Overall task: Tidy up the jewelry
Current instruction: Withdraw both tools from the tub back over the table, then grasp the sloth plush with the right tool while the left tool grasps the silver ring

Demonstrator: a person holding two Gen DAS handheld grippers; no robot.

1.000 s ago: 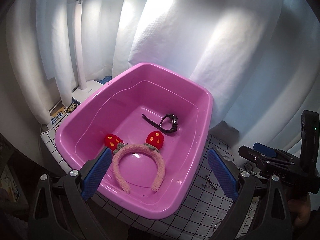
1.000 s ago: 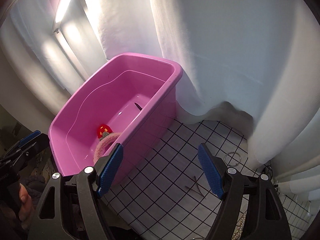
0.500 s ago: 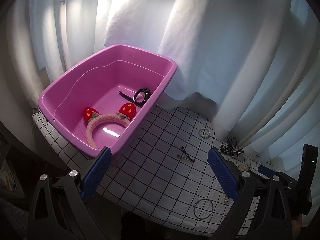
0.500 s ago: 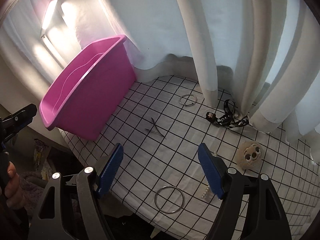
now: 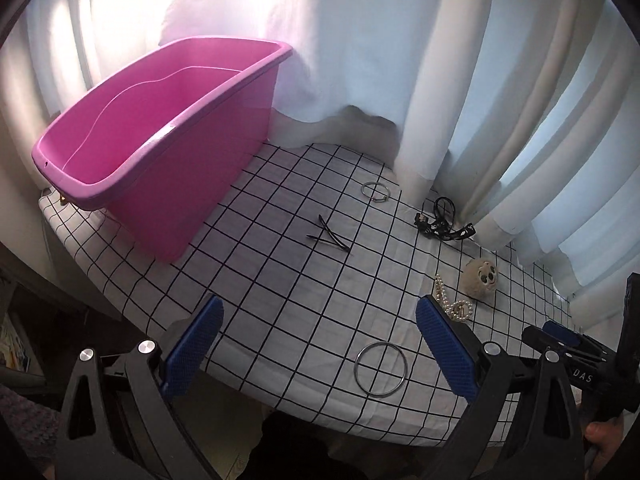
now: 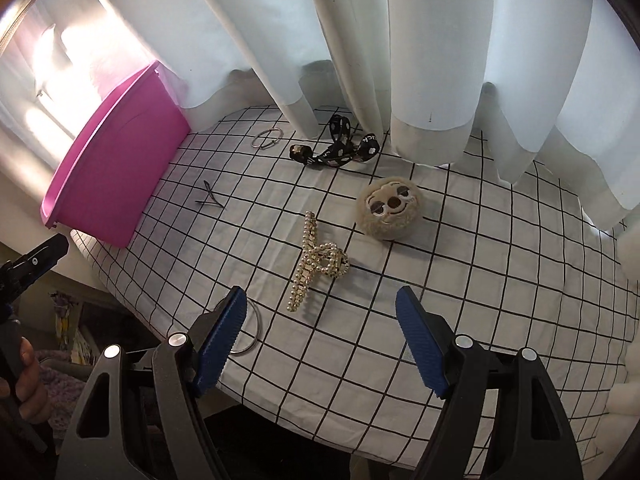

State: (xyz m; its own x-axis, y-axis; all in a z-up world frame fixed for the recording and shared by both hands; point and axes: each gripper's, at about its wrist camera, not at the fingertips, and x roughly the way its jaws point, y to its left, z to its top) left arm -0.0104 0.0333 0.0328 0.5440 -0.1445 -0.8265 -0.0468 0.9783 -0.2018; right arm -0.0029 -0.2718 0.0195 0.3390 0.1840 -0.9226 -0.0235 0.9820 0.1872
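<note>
Silver ring (image 6: 245,332) half hidden behind right tongs (image 6: 320,340), pink bin's (image 5: 132,152) contents perhaps out of sight

left gripper (image 5: 318,346) empty, apart | bangle (image 5: 380,368) between | pink tub (image 5: 168,148) left

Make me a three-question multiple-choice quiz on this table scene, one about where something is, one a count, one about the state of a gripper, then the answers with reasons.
1. Where does the pearl hair claw lie?
A. inside the pink tub
B. on the checked cloth, ahead of the right gripper
C. hanging on the curtain

2. How many metal rings lie on the cloth?
A. two
B. four
C. none

3. What is the state of the right gripper?
A. shut on the plush face
B. shut on a ring
C. open, holding nothing

Answers:
1 B: the claw rests on the checked cloth, outside the pink tub.
2 A: a large ring near the front edge and a smaller ring near the curtain.
3 C: its blue pads stand apart with only cloth between them.
</note>
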